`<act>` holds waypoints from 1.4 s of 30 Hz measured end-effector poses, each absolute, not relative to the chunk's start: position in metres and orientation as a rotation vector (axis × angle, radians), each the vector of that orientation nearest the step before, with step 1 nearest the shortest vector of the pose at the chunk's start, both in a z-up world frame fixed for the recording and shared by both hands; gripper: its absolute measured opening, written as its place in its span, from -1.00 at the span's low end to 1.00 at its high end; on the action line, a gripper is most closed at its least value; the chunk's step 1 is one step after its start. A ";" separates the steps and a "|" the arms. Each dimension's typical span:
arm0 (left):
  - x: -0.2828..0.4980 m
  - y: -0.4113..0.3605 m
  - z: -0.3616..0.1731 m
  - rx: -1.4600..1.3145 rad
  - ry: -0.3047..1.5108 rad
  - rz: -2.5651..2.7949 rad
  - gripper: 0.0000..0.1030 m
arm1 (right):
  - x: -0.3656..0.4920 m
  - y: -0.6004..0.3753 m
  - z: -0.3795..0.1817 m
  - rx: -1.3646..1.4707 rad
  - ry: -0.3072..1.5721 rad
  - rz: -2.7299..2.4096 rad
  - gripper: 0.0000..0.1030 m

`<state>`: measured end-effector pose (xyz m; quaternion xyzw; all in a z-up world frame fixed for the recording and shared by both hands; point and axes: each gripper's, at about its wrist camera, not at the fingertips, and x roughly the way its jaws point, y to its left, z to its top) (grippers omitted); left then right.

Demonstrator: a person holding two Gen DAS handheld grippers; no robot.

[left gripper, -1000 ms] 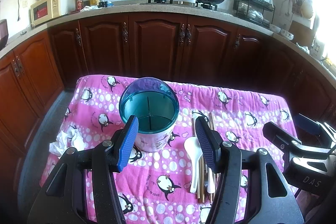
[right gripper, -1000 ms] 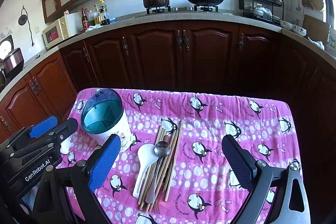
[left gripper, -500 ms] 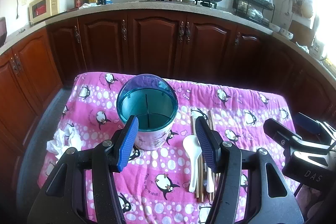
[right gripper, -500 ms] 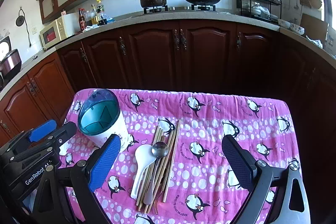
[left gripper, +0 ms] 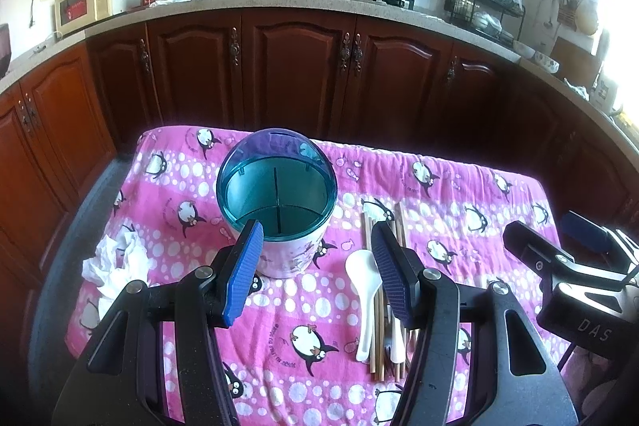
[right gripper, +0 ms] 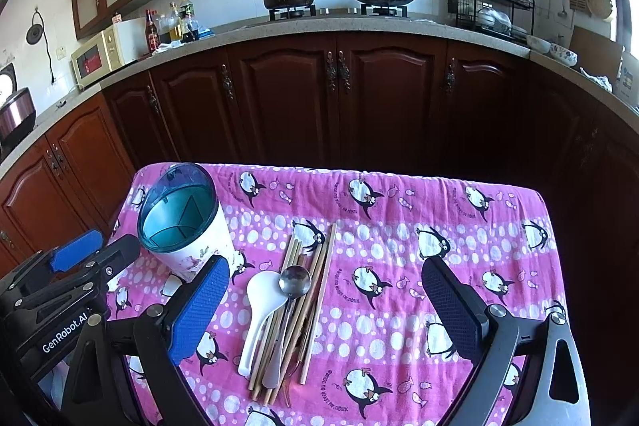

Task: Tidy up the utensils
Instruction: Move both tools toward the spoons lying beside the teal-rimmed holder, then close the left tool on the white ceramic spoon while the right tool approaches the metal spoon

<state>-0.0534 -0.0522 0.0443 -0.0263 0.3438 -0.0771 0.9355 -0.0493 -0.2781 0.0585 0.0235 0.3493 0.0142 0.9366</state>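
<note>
A white utensil holder (left gripper: 279,210) with a teal divided insert stands on the pink penguin cloth; it also shows in the right wrist view (right gripper: 187,222). Beside it lies a pile of wooden chopsticks (right gripper: 303,310), a white spoon (right gripper: 261,300) and a metal spoon (right gripper: 294,282); the white spoon (left gripper: 363,278) and the chopsticks (left gripper: 379,338) also show in the left wrist view. My left gripper (left gripper: 315,266) is open and empty, just in front of the holder. My right gripper (right gripper: 323,310) is wide open and empty, above the near end of the pile.
A crumpled white tissue (left gripper: 116,266) lies at the cloth's left edge. Dark wooden cabinets (right gripper: 339,94) and a countertop with a pot, wok and dish rack stand behind the table. The cloth's right half (right gripper: 479,226) holds nothing.
Both grippers have drawn slightly closer to the table; the holder and utensils sit a little lower in view. Nothing was taken hold of or moved.
</note>
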 end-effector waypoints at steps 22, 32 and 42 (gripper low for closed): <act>-0.050 -0.052 0.039 -0.060 0.719 -0.161 0.10 | -0.045 -0.282 0.054 0.045 0.729 0.017 0.86; -0.043 -0.044 0.013 -0.087 0.796 -0.204 0.10 | -0.036 -0.291 0.033 0.053 0.782 0.026 0.86; -0.034 -0.066 -0.027 -0.066 0.884 -0.295 0.10 | -0.010 -0.303 -0.019 0.084 0.889 0.117 0.53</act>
